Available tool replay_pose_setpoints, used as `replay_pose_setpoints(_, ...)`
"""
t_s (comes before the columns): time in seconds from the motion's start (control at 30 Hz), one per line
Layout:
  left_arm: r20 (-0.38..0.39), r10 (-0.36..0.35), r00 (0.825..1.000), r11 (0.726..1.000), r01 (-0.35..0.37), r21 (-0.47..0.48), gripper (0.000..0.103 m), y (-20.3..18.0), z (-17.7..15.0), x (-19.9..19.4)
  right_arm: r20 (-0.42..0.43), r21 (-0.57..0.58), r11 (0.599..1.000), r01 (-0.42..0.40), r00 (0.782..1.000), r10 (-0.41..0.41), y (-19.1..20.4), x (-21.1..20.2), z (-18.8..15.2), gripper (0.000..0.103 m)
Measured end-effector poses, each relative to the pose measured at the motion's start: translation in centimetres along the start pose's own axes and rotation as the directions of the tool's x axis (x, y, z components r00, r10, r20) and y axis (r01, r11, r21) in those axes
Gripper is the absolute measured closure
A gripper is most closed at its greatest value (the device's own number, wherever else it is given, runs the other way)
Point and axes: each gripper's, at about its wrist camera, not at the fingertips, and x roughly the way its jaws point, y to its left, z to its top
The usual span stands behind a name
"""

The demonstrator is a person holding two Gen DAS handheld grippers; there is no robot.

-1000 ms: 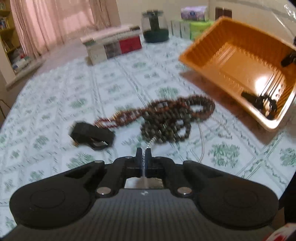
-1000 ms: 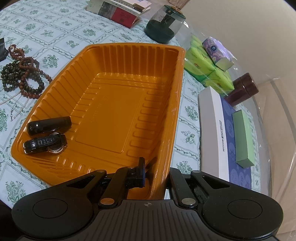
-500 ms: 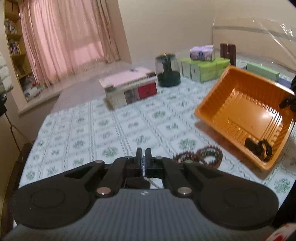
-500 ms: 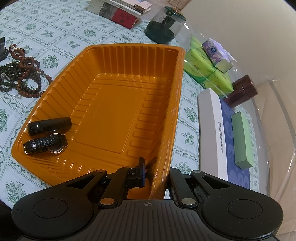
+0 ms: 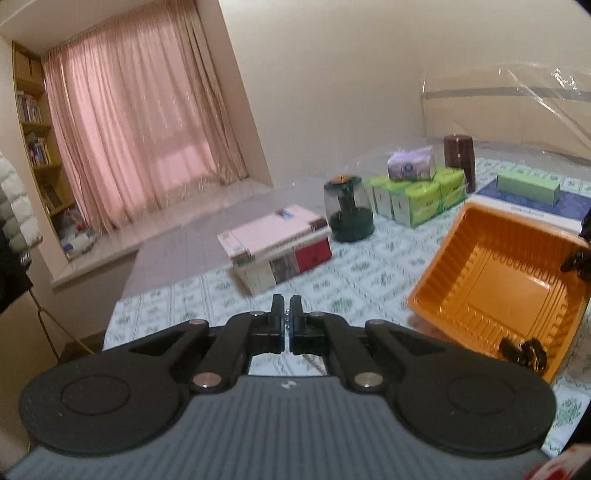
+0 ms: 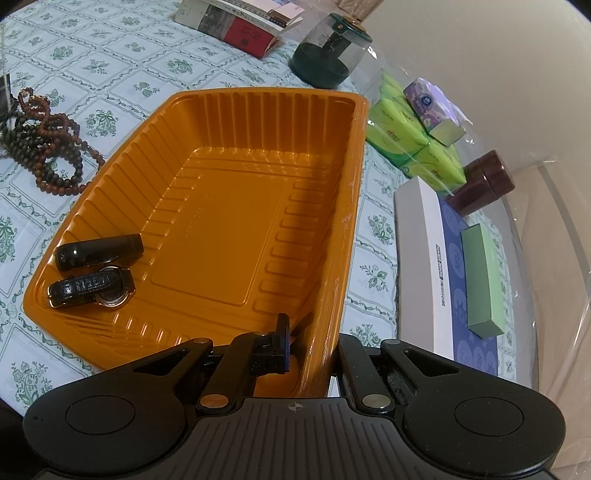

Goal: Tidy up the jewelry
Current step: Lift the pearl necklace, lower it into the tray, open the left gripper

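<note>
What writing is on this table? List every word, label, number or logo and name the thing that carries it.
Nothing here reads clearly enough to quote.
White box: dark printed strip along its side, too small to read.
Green packs: red mark, blurred.
Purple pack: round blue logo, no legible words.
Red book spine: faint lettering, unreadable.

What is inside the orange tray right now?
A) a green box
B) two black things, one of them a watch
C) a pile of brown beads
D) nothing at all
B: in the right wrist view the orange tray holds a black case and a black watch; the bead strings lie on the tablecloth beside it.
</note>
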Motion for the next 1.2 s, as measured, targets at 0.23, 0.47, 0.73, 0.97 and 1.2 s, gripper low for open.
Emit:
replay_pose_setpoints(0.23,0.050,0.039,0.998,0.999,-0.040,0.017,0.102,1.2,2.1,-0.4,0.001,-0.001,1.000,0.000,1.000,0.000,0.0,0.0,0.1,0.097)
replay_pose_setpoints(0.47,0.059,0.059,0.997,0.998,-0.061,0.030,0.102,2.5,3.2,-0.5,0.001,-0.001,1.000,0.000,1.000,0.000,0.0,0.0,0.1,0.097)
replay_pose_setpoints(0.73,0.044,-0.001,0.999,0.999,-0.001,0.045,0.102,1.7,3.8,-0.1,0.003,-0.005,1.000,0.000,1.000,0.000,-0.1,0.0,0.2,0.097)
replay_pose_setpoints(0.97,0.047,-0.149,0.988,0.988,0.147,0.045,0.102,-2.4,5.5,1.8,0.004,-0.005,1.000,-0.002,1.000,0.002,-0.1,0.1,0.2,0.097)
replay_pose_setpoints(1.2,0.069,-0.304,0.950,0.952,0.301,0.055,0.102,-8.7,8.4,3.7,0.009,-0.002,1.000,-0.003,1.000,0.003,-0.1,0.0,0.3,0.097)
